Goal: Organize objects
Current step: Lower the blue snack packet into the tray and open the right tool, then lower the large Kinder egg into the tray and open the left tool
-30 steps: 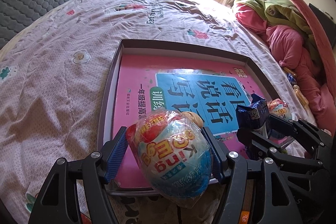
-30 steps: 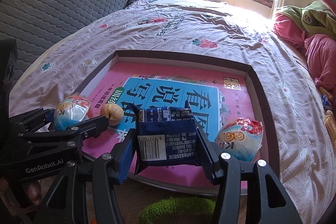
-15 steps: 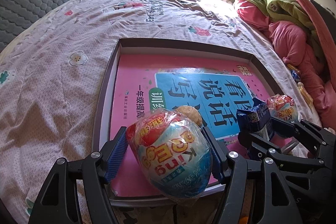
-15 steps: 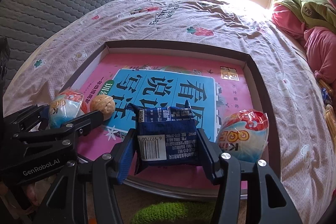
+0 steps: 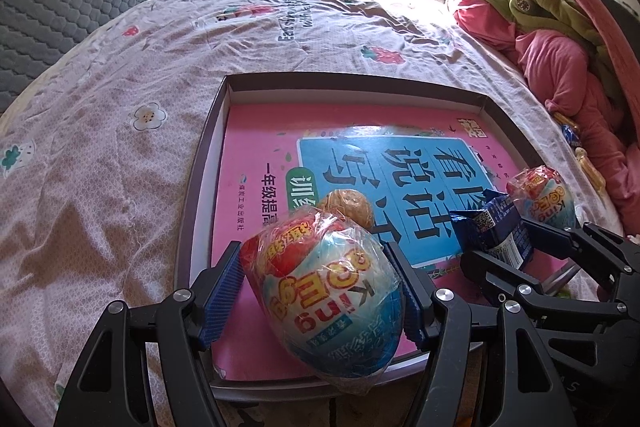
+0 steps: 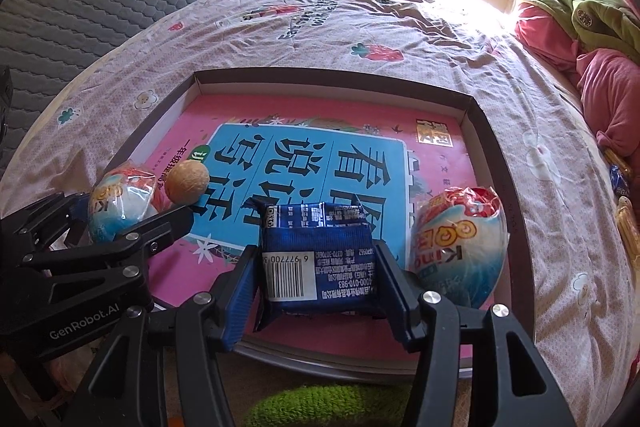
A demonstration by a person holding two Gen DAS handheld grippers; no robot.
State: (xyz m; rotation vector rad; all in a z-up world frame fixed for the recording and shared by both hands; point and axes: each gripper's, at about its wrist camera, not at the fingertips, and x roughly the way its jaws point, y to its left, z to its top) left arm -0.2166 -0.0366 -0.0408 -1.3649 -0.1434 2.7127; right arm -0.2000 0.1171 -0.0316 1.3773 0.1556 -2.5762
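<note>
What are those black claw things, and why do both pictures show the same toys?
Each claw is a hand-held gripper: a person squeezes one in each hand, and a small camera rides on it, looking along its two fingers. So there are two pictures of one bed. The left hand-held gripper pinches a wrapped toy egg. The right hand-held gripper pinches a blue snack packet. Below them a shallow box lies on the flowery bedsheet, with a pink book inside. On the book rest a walnut and a second toy egg.
</note>
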